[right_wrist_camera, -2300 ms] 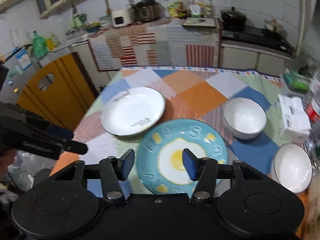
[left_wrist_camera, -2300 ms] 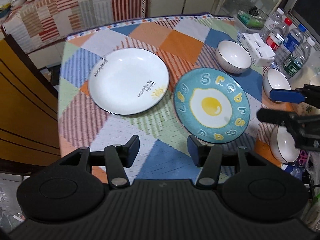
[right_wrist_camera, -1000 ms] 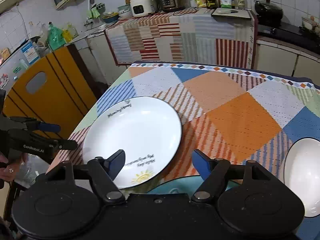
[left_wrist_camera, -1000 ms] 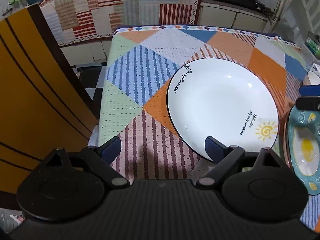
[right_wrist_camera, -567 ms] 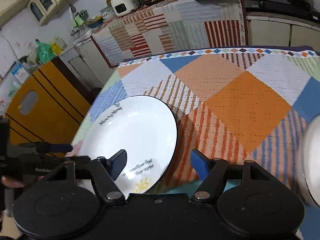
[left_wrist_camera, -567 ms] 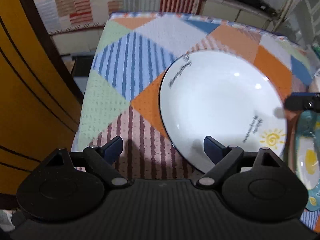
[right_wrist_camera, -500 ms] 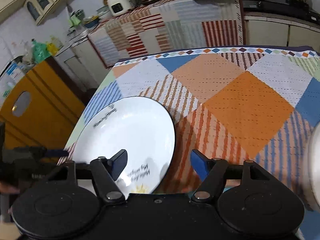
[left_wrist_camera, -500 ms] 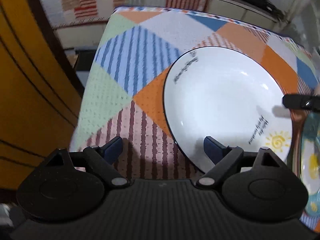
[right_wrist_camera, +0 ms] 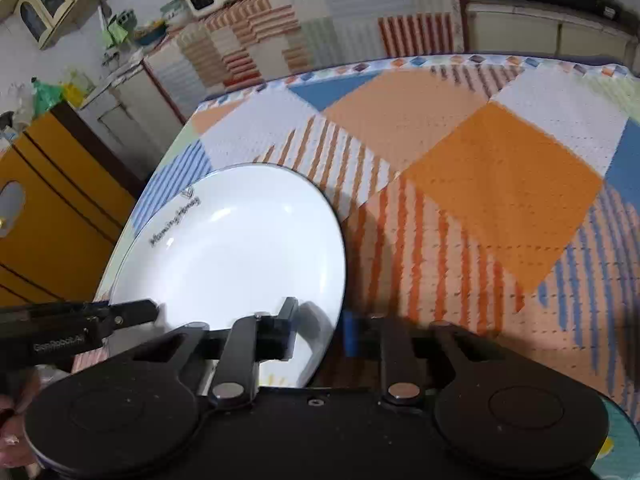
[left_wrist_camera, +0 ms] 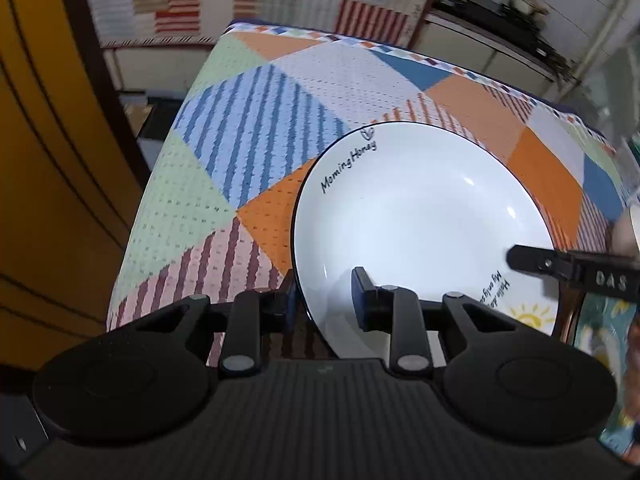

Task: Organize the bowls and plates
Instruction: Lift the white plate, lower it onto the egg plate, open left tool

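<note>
A white plate (left_wrist_camera: pixel 424 220) with "Morning Honey" lettering lies on the patchwork tablecloth. My left gripper (left_wrist_camera: pixel 324 300) straddles its near-left rim, one finger outside and one inside, jaws narrowed around the rim. My right gripper (right_wrist_camera: pixel 320 328) straddles the plate's (right_wrist_camera: pixel 240 248) near-right rim the same way; its right finger is blurred. Each gripper shows in the other's view: the right gripper's finger (left_wrist_camera: pixel 560 264) and the left gripper's finger (right_wrist_camera: pixel 120 312) both sit at the plate's edge. A blue egg-pattern plate (left_wrist_camera: pixel 604 344) lies at the right, partly hidden.
A yellow wooden chair back (left_wrist_camera: pixel 48 184) stands close at the table's left edge (left_wrist_camera: pixel 136 216). A counter with a striped cloth (right_wrist_camera: pixel 280 40) is behind the table. The tablecloth (right_wrist_camera: pixel 480 184) beyond the plate is bare.
Both grippers have narrowed from wide open onto opposite rims of the white plate. The right gripper moved left from the blue plate to the white one.
</note>
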Tool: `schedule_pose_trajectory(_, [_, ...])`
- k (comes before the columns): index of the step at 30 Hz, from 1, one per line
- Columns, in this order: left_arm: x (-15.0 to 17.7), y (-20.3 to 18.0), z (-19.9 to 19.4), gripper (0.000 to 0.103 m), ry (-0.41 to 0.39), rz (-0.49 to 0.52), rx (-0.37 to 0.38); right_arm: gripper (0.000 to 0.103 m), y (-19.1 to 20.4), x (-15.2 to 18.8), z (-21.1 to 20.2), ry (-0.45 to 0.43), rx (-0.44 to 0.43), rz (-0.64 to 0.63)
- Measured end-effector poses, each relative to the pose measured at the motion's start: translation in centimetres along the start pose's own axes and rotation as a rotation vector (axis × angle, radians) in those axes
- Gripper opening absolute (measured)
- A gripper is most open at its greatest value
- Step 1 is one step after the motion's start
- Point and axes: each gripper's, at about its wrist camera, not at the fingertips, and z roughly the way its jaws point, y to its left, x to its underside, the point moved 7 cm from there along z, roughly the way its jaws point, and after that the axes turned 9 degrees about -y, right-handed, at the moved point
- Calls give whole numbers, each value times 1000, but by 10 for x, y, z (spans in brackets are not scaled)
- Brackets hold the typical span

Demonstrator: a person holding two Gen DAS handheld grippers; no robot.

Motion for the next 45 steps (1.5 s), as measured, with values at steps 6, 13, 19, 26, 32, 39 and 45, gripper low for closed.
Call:
schedule_pose_trajectory(6, [0,-8,-20,25,1,33,16,17,-1,-7,-26,-45,-88,-40])
schedule_pose_trajectory(13, [-3,-30,-77,25,-27,85,61,18,6,-6,-80,-60,-130,-68])
schedule_pose_trajectory(19, [4,-62,-127,25,-18,153,94,19,9,4,-141,-58,-121,-76])
schedule_pose_trajectory(26, [21,-108,-164,25,-1,206,161,20,-5,16,-209,-93,-100,-112])
schedule_pose_trajectory(32, [45,-147,-162,25,15,248,200,20,-34,34,-243,-111,-67,-107])
schedule_pose_trajectory(39, [73,-171,-128,25,57,253,200,20,-84,69,-235,-71,-63,2])
schedule_pose_trajectory(45, [86,-180,-101,25,89,292,148,21,-106,86,-211,-30,-54,45])
